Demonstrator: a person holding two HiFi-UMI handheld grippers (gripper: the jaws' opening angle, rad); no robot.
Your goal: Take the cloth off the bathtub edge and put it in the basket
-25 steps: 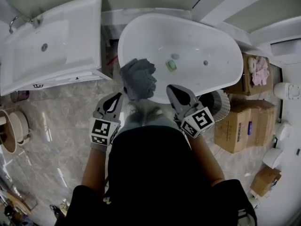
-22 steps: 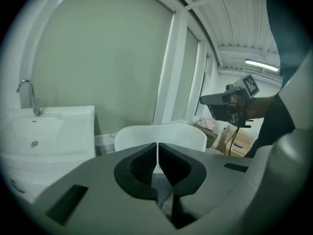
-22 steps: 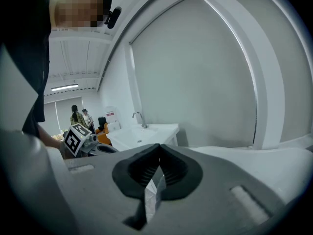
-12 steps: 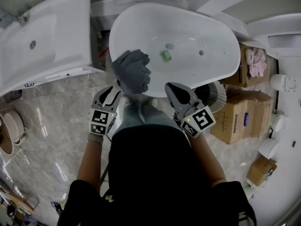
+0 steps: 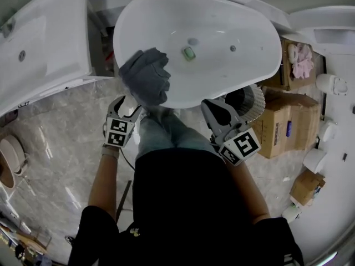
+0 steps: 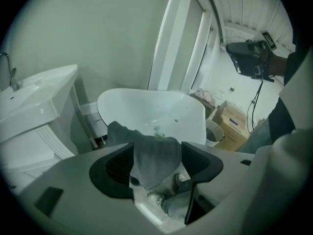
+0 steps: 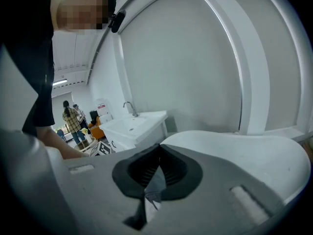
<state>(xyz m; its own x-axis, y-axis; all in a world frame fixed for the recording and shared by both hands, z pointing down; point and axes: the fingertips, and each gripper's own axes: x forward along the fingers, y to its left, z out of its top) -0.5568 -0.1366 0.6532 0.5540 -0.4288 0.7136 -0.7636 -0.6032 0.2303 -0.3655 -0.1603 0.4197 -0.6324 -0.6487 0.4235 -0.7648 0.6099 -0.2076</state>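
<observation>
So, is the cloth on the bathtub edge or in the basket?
On the edge: the grey cloth hangs over the bathtub rim; the basket sits apart on the floor.

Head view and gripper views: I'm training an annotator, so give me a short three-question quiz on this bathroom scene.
1. True or false: the cloth lies in the basket.
2. Which gripper is shut? A) left gripper B) right gripper C) both
3. Fill in: the small green thing lies inside the ____.
Key: 1 false: it hangs over the bathtub edge, outside the basket. 2 B; the left gripper's jaws have just been opening, the cloth between them, unpinched. 3 bathtub.
</observation>
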